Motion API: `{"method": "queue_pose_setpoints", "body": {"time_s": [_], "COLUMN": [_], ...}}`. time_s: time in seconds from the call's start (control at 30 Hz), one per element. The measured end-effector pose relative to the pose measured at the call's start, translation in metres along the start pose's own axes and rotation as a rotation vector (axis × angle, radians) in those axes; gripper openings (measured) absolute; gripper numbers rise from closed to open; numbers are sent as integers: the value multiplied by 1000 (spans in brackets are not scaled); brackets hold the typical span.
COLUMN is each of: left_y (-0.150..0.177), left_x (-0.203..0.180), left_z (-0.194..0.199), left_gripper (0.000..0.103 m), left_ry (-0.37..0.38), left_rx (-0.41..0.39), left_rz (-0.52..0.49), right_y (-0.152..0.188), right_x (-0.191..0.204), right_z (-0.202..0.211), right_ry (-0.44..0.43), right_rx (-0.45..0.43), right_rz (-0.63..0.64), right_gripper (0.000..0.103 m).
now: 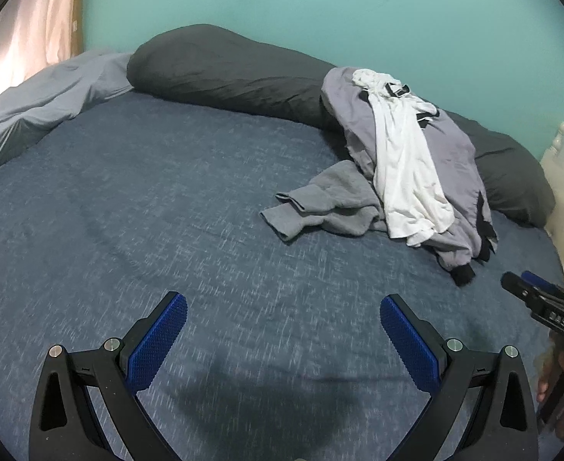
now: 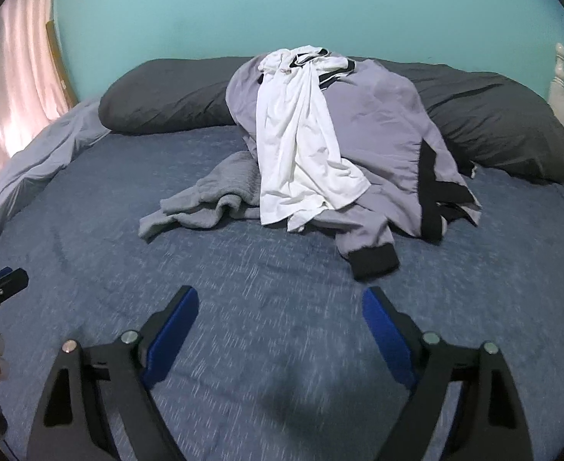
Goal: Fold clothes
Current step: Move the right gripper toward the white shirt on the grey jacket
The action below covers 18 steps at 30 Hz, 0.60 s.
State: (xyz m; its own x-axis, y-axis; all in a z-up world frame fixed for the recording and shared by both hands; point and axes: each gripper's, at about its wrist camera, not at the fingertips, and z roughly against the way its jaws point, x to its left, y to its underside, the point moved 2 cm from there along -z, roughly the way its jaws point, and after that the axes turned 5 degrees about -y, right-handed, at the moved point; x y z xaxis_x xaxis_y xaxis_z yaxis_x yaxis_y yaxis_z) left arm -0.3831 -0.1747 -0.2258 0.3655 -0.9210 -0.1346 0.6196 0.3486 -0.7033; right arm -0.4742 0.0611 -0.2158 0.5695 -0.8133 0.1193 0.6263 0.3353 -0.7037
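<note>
A heap of clothes lies against the dark pillows [image 2: 159,96] on the blue bedspread [image 2: 243,269]: a white shirt [image 2: 301,146] draped over a lilac jacket [image 2: 382,130], a grey garment [image 2: 213,199] beside them. The left gripper [image 1: 282,307] and right gripper [image 2: 280,303] hang wide apart and empty, well short of the heap.

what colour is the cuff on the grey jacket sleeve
Black; the cuff shows best in the right wrist view.

left wrist: slants down over bed [image 1: 166,192] | right wrist: same | shared: clothes pile [image 2: 320,146], pillows [image 2: 166,92]
</note>
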Motion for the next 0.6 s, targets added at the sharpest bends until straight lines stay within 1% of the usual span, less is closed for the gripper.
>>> {"method": "queue_pose_setpoints", "body": {"time_s": [0.07,0.13,0.27,0.33,0.4,0.6], "left_y": [-1,-2,1,2,3,-2], "left_x": [-1,-1,1,4,7,17], "left_z": [-10,-20,-38,-44,-50,-67], "left_gripper": [103,103,103,103,103,103], "left_ry": [-3,-4,-2,-5,-10,-32], "left_rx": [3,6,18,22,22,23], "left_rz": [-2,0,10,19,27,37], "right_y": [-6,-13,-26,-30,-32,-40], "right_x": [-2,-7,-21,-25,-30,-29], "right_z": [-19,-38,-76,-91,-107,-145], "right_ry": [-1,-10,-23,-33,-35,-24], "right_rx": [11,27,40,48,56,66], "right_rz": [7,-10,-50,-69,-83,-67], "right_gripper": [80,72,69,64,61,60]}}
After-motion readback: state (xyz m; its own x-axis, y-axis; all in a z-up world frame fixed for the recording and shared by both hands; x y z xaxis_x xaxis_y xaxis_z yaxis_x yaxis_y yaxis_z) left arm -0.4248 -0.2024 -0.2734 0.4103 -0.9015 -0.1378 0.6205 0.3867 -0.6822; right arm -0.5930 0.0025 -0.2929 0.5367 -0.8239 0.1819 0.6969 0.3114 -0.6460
